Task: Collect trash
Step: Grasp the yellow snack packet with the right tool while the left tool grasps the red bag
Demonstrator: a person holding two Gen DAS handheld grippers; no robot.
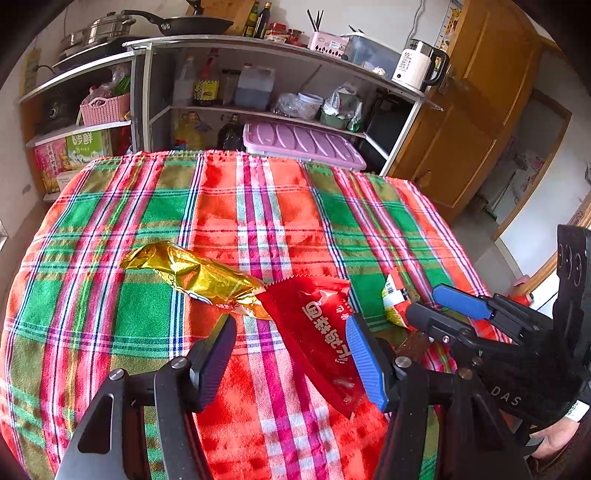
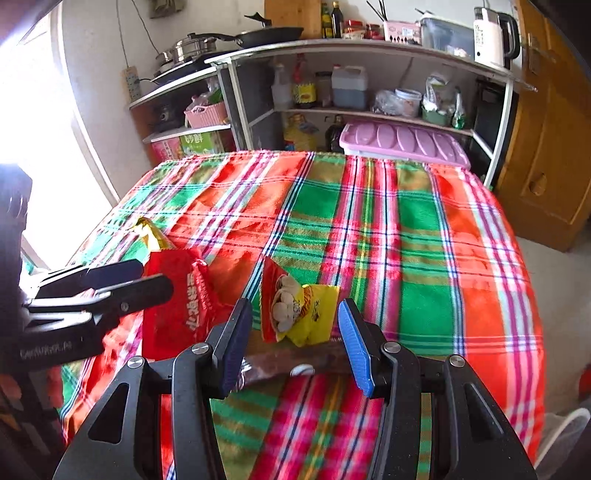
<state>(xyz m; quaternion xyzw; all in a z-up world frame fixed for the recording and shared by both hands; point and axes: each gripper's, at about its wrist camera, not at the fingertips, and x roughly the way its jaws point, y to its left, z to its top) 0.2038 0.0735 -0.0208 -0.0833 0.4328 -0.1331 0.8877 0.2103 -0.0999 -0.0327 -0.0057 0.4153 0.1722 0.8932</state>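
- Left gripper (image 1: 291,350): fingers spread wide over the red wrapper (image 1: 317,332), which lies on the plaid tablecloth (image 1: 221,214) touching the gold wrapper (image 1: 195,277).
- Right gripper (image 2: 293,339): fingers apart around the yellow snack packet (image 2: 299,310) (brown wrapper (image 2: 288,363) beneath).

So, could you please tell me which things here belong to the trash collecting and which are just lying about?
For the job: gold wrapper, red wrapper, yellow snack packet, brown wrapper.

Just there: kettle, frying pan, purple lid, pink basket.
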